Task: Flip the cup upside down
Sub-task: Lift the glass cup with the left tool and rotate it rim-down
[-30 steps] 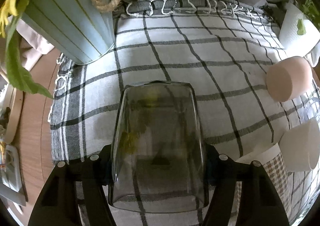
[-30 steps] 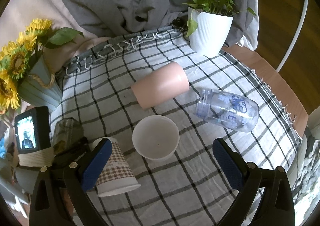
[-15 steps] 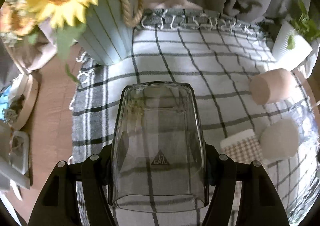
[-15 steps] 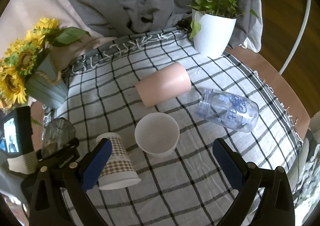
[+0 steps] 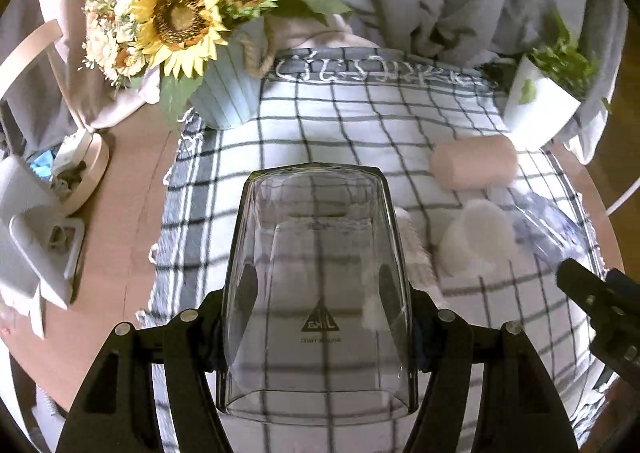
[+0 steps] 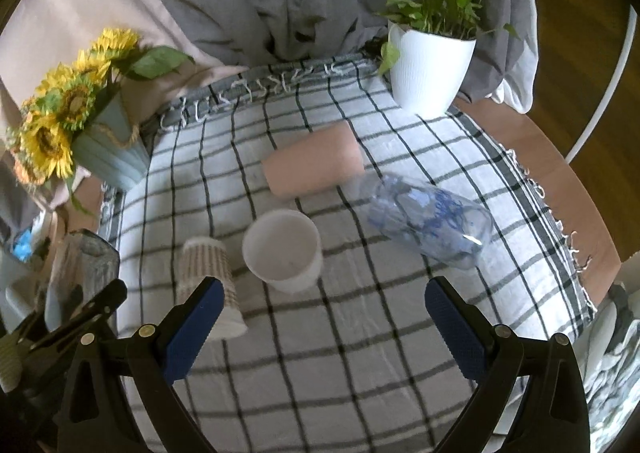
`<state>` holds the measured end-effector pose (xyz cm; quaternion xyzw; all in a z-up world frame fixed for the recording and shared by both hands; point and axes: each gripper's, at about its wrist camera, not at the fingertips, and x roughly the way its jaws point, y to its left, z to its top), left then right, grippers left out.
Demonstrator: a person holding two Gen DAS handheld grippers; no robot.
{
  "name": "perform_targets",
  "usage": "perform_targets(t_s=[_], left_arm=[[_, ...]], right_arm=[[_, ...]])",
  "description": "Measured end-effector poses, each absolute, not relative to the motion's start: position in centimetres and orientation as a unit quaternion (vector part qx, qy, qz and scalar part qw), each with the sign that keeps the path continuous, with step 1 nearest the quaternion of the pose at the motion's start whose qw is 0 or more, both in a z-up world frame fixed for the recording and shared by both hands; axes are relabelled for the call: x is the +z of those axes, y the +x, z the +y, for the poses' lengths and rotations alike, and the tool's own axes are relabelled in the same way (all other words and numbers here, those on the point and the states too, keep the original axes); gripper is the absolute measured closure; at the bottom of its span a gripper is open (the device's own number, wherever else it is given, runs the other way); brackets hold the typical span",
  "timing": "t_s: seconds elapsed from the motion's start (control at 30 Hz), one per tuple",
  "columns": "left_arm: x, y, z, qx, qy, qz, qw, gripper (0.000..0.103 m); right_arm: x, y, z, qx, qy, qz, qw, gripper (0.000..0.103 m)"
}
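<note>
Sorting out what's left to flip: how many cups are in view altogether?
5: clear glass cup in the left gripper; on the checked cloth, checked paper cup, white cup, pink cup, clear printed cup.

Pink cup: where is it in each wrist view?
Left wrist: pink cup lies on its side, upper right, below the white plant pot.
Right wrist: pink cup lies on its side, centre, above the white cup.
Shared landmark: the sunflower vase.
</note>
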<state>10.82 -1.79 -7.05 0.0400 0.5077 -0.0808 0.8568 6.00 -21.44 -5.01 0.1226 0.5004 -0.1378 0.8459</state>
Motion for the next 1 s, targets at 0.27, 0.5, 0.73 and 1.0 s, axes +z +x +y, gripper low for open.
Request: perform_targets(t_s=[0.27,0.5,0.73,1.0], left_arm=[[-7.6,6.7,-5.7,-0.08,0.03,0.525,0.847,0.037],[-9.7,5.2,-9.3,-0.079,0.023,0.549,0.832,0.037],[-12.2,4.7,-12.5,-0.08,0.012,0.57,0.817,0.037],[-14.8,4.7,-16.0,-0.083,0.009,0.591,0.803,0.037]], right_arm=[[-5.4,3.7,-25.0,-0.126,0.098,0.522,0.838,0.001],[-5.9,2.8,-27.8,-0.124,0.069,0.532,0.834,0.001],[-7.7,2.2,-30.5,-0.119,0.044,0.556,0.822,0.001],[-9.3,1.9,-34.2,-0.129,0.024,0.568,0.813,0.001]])
